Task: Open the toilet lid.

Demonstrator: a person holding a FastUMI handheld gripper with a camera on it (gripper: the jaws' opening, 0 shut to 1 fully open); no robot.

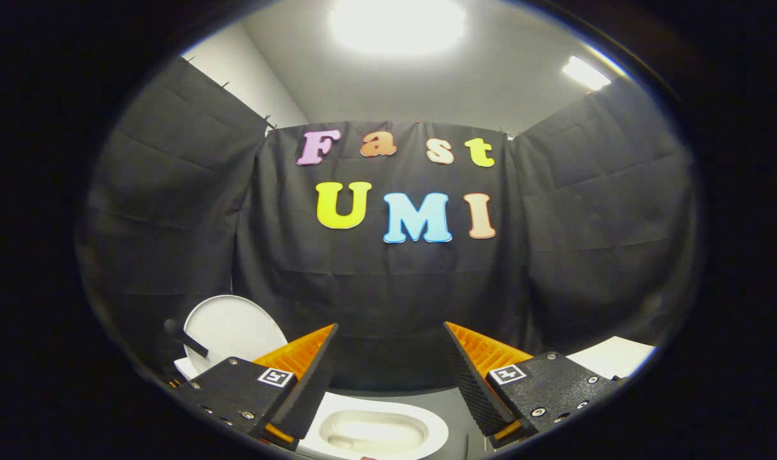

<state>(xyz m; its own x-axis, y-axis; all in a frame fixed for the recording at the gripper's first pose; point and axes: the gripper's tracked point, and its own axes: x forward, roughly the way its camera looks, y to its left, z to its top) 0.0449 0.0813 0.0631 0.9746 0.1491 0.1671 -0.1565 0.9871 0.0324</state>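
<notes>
Plainly, what stood before me at that moment:

Tongs: the tongs [390,358] were spread wide, their two ribbed orange-and-black fingers [312,377] well apart, with nothing between them and nothing touched.

Bowl: a white toilet bowl [376,431] lay low down, between the two fingers and beyond their tips, its basin open to view.

Lid: a round white lid [232,329] stood raised beyond the left finger, tilted back toward the black cloth wall [388,287]; whether it belonged to that bowl or to a second fixture beside it, I could not tell.

Dark handle: a black stick-like piece [185,338] crossed the lid's left side; what it was I could not make out.

White slab: a flat white surface [612,354] showed beyond the right finger.

Progress: by the look of things, the lid was already up, or nearly so.

How it would handle: I judged the lid to be stiff moulded plastic, light, smooth and rather slippery, swinging on a hinge at its back rather than lifting free.

Where to take hold: the free front rim, farthest from the hinge, seemed best, pinched across its thin edge or nudged from under.

Risk: a smooth rim could slide out of the ribbed pads, and a lid let go short of its rest might drop shut.
</notes>
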